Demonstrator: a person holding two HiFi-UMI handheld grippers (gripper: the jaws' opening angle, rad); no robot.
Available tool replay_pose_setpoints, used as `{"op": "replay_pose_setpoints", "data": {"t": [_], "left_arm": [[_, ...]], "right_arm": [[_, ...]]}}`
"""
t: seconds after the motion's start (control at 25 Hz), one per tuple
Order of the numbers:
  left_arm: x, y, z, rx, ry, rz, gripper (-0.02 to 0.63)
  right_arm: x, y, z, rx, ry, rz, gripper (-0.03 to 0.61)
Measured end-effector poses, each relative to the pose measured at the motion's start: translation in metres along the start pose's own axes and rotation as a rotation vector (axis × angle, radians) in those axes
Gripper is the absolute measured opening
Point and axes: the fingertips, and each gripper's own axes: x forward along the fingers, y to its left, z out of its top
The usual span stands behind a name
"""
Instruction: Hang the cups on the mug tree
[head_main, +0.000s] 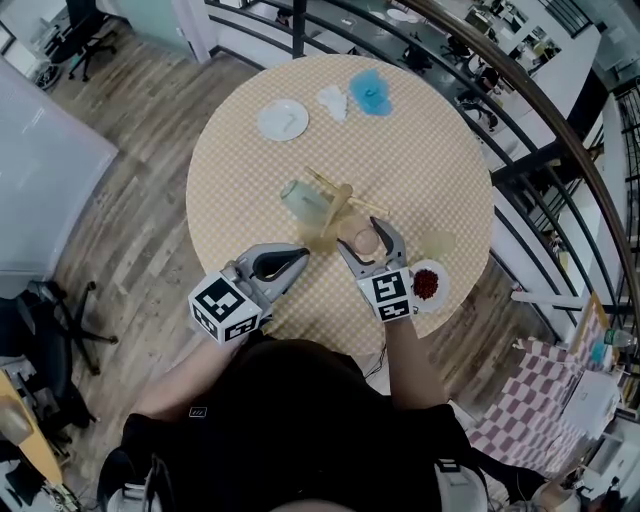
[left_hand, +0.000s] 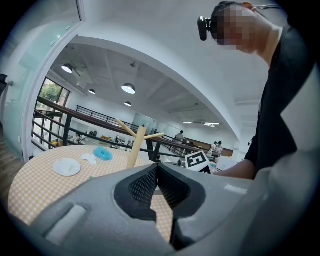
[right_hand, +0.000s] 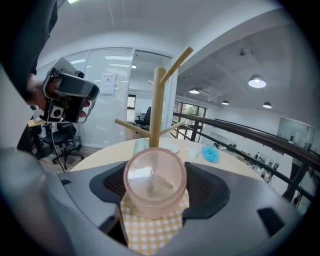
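Note:
A wooden mug tree (head_main: 338, 200) stands near the middle of the round checked table (head_main: 420, 150). My right gripper (head_main: 372, 243) is just in front of it, shut on a pink translucent cup (head_main: 366, 241). In the right gripper view the cup (right_hand: 154, 186) sits tilted between both pads with its round base facing the camera, and the tree (right_hand: 157, 110) rises behind it. A pale green cup (head_main: 300, 197) sits left of the tree. My left gripper (head_main: 298, 257) is shut and empty, at the table's near edge left of the tree (left_hand: 136, 145).
At the far side lie a white plate (head_main: 283, 119), a white scrap (head_main: 332, 100) and a blue cloth (head_main: 371, 92). A small dish of red pieces (head_main: 427, 284) sits right of my right gripper. A black railing (head_main: 520, 110) runs behind the table.

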Motion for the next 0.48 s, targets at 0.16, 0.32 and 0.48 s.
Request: {"op": "replay_pose_setpoints", "data": {"t": [0.16,0.32,0.48], "left_arm": [[0.005,-0.001,-0.003,-0.007,0.013,-0.009,0.006],[0.004,-0.002,-0.007,-0.017,0.017,-0.009,0.006],[0.001,0.001,-0.011,-0.033,0.020,-0.003,0.006]], "right_arm": [[0.004,-0.004,-0.014,0.016,0.058,0.011,0.341],[0.008,-0.005,-0.023,0.010,0.108,0.029,0.341],[0.016,-0.005,-0.028,-0.024,0.156,0.041,0.341]]}}
